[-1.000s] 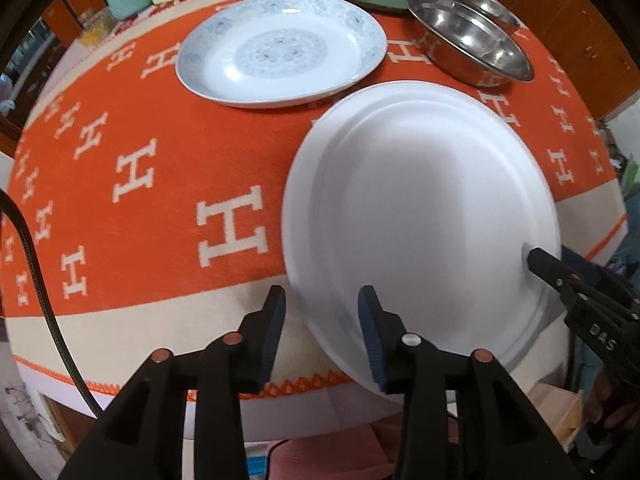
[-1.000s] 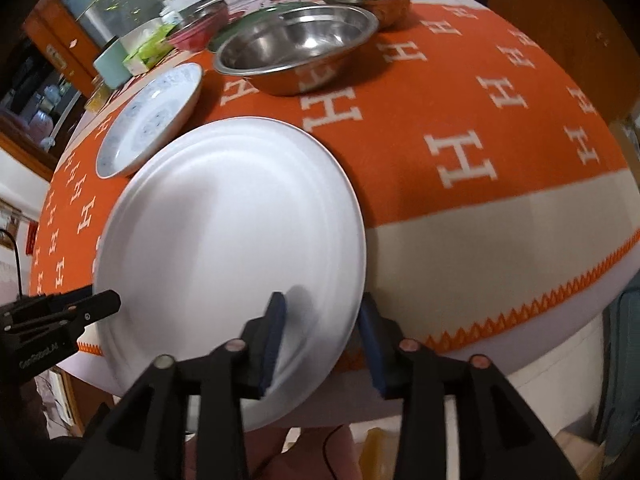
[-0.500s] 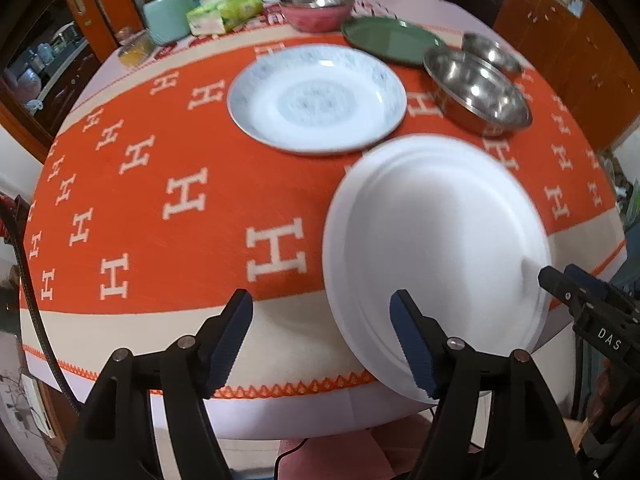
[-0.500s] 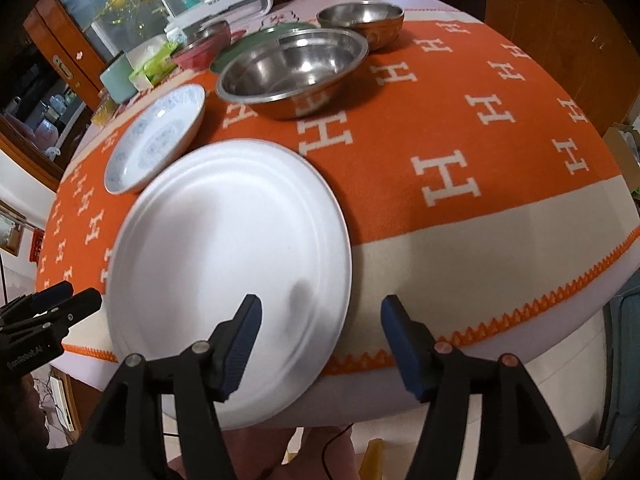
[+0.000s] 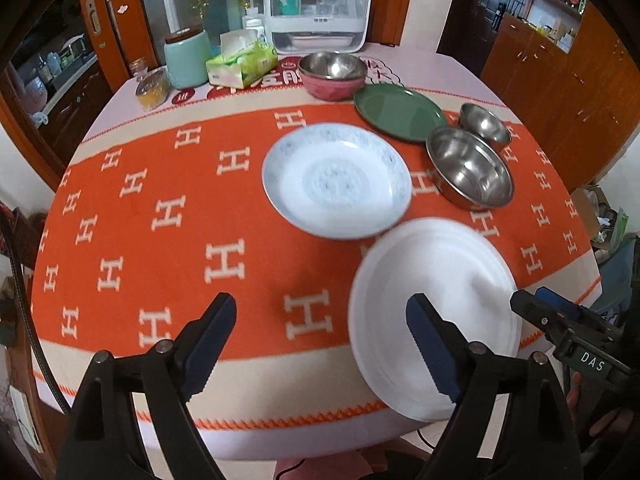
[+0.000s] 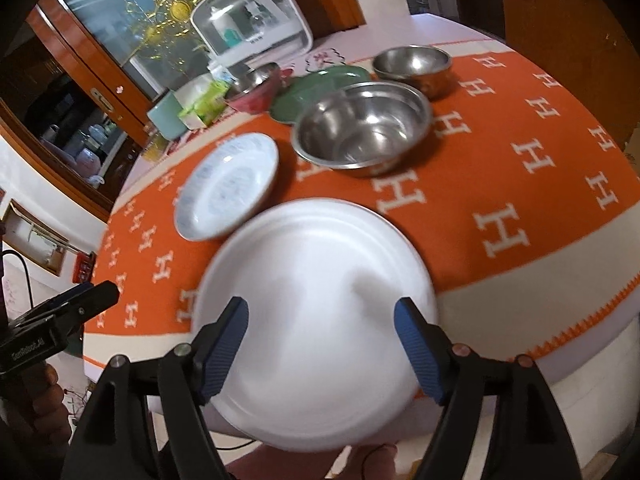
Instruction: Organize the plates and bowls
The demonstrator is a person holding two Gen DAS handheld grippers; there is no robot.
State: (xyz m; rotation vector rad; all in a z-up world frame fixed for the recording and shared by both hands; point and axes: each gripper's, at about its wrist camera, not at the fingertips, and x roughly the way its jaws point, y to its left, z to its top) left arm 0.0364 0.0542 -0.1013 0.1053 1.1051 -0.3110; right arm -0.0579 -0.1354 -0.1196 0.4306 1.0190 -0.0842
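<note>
Where both jaws gape empty, white plate (image 6: pixel 312 280) below, patterned plate (image 5: pixel 336 184) behind, steel bowl (image 5: pixel 470 168) near

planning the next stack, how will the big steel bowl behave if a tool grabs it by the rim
The big steel bowl looks rigid and probably light for its size. Its polished, curved wall could slip between pads, so a rim pinch may let it swing. The wide base suggests it will slide on the orange cloth rather than tip.

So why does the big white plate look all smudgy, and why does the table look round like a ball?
Left wrist view: the white plate has smeared edges, motion blur, while the left gripper stays sharp. Right wrist view: the same plate and the patterned plate are blurred too. In both views the fisheye lens bends the orange cloth into a dome and darkens the corners.
</note>
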